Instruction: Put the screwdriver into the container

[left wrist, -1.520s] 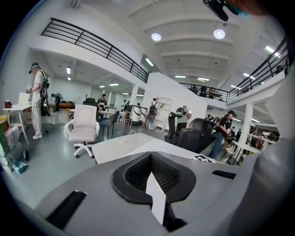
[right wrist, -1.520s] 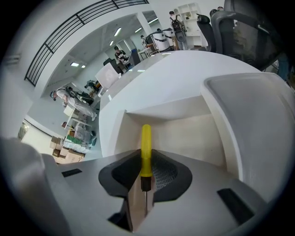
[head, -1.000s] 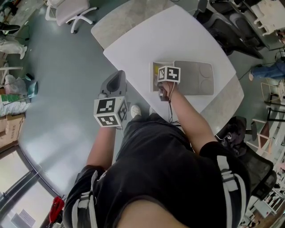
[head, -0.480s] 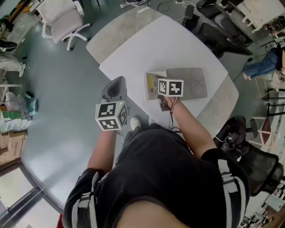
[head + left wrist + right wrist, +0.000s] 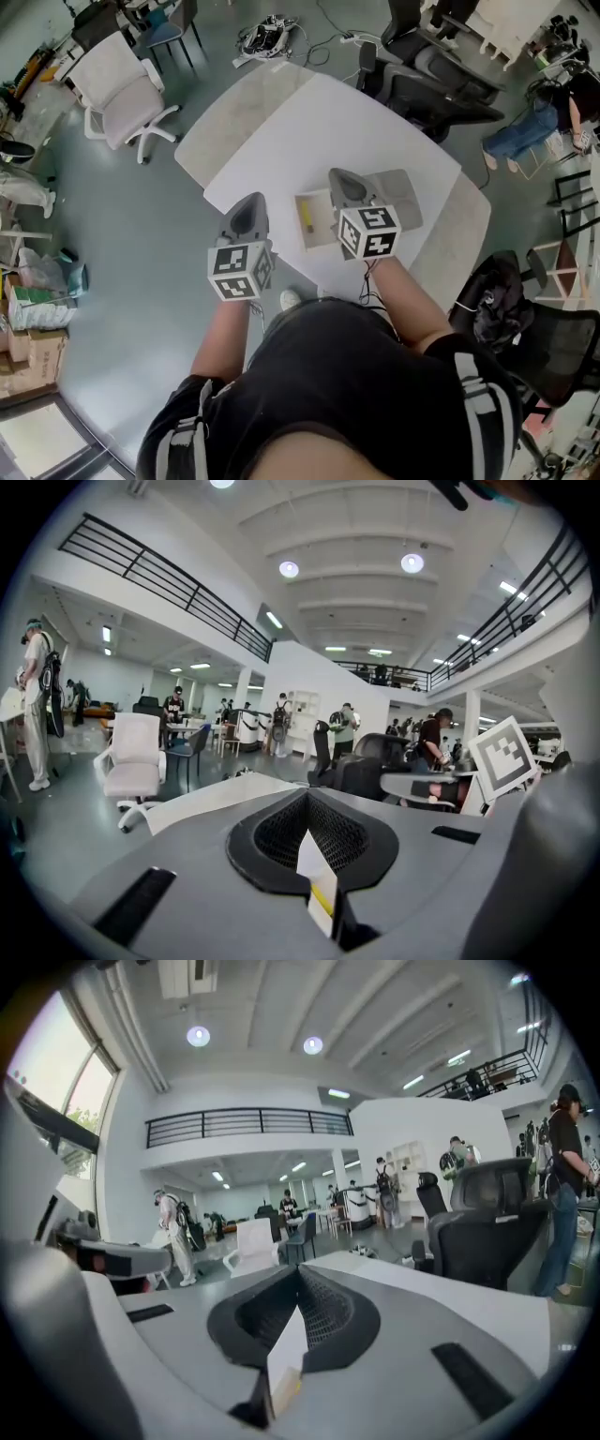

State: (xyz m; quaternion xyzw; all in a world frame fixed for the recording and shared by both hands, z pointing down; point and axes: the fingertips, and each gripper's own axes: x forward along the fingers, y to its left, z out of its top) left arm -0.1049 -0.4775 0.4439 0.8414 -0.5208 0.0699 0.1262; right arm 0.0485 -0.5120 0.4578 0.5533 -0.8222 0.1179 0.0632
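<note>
The left gripper (image 5: 247,208) is hovering off the near left edge of the white desk (image 5: 309,122), above the floor, its jaws pressing together on nothing; the right gripper (image 5: 345,184) is hanging over the grey container (image 5: 321,236), jaws likewise closed and empty; the yellow-handled screwdriver (image 5: 307,217) is lying inside the container's left compartment, just left of the right gripper; a white chair (image 5: 122,89) is standing far left
</note>
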